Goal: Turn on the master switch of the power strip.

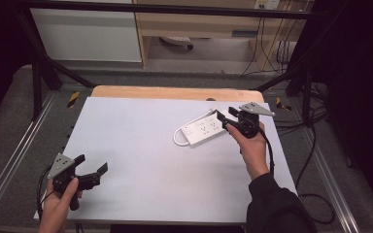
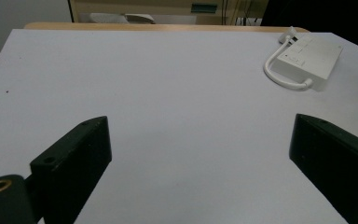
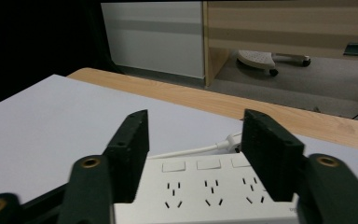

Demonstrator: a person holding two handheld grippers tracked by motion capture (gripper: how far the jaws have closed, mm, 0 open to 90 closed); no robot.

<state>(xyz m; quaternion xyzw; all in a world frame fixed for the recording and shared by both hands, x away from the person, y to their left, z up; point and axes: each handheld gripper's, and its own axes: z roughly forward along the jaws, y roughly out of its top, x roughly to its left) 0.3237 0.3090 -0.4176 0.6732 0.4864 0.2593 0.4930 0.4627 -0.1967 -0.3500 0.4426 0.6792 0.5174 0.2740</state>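
Right hand-held gripper [image 1: 225,119]: right of centre in the high view, held in the person's right hand [image 1: 253,145], pointing toward the frame's left; jaws parted, holding nothing.
Right jaws, own view: the right hand-held gripper [image 3: 195,158] has its two black jaws rising from the bottom edge, one either side of the near end of the strip [image 3: 200,191]; whether they touch its casing cannot be told.
Strip: a white power strip [image 1: 203,128] lying flat on the tabletop [image 1: 141,145], just left of the right jaw tips in the high view, its long axis slanting up toward the right.
Strip face: rows of socket holes and three square switches along its far edge in the right gripper view.
Cord: a white cord [image 1: 177,138] loops off the strip's left end in the high view.
Left hand-held gripper [image 1: 93,168]: lower left of the high view, held in the left hand [image 1: 58,201]; jaws wide apart, empty.
Left jaws, own view: the left hand-held gripper [image 2: 200,144] frames bare tabletop [image 2: 168,93] between its jaws, with the strip [image 2: 310,58] well apart at the upper right.
Tabletop: pale sheet over a wooden top whose edge [image 1: 175,93] shows along the far side.
Sleeve: dark sleeve [image 1: 277,206] at the lower right of the high view.
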